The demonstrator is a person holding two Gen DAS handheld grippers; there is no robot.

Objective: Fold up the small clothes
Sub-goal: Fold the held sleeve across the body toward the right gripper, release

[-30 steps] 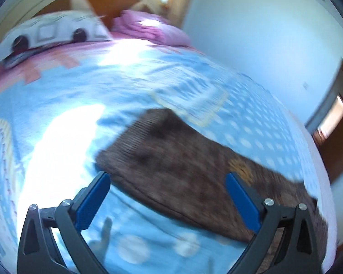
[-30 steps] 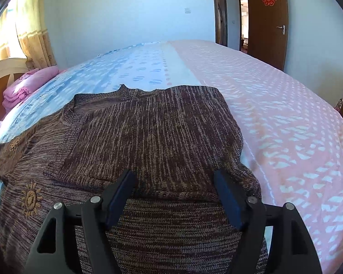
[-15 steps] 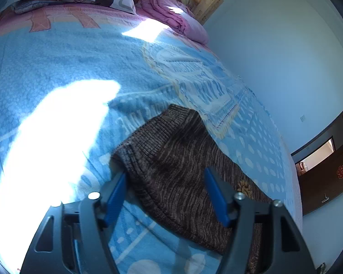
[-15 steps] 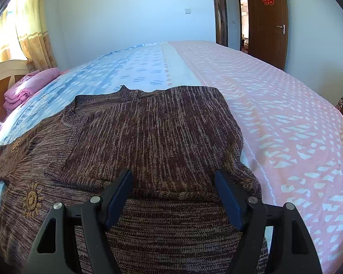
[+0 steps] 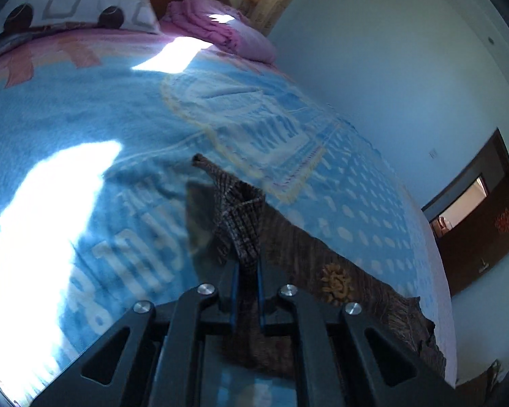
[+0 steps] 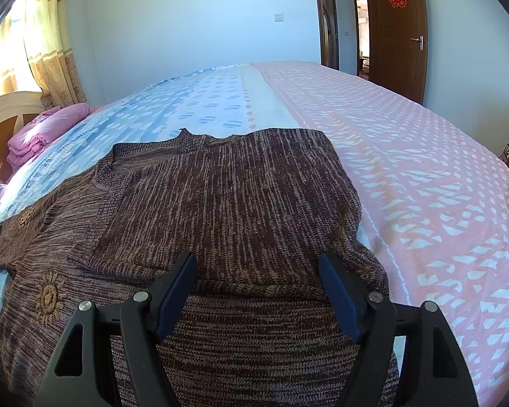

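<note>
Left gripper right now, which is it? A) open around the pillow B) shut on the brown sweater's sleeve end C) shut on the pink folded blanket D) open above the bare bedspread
B: the left gripper has its blue pads pinched on the sleeve end of the brown sweater, knit bunched between them.

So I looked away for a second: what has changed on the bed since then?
The left gripper has just closed its fingers on the brown sweater's sleeve, bunching it up. The right gripper stays open over the sweater, unmoved.
</note>
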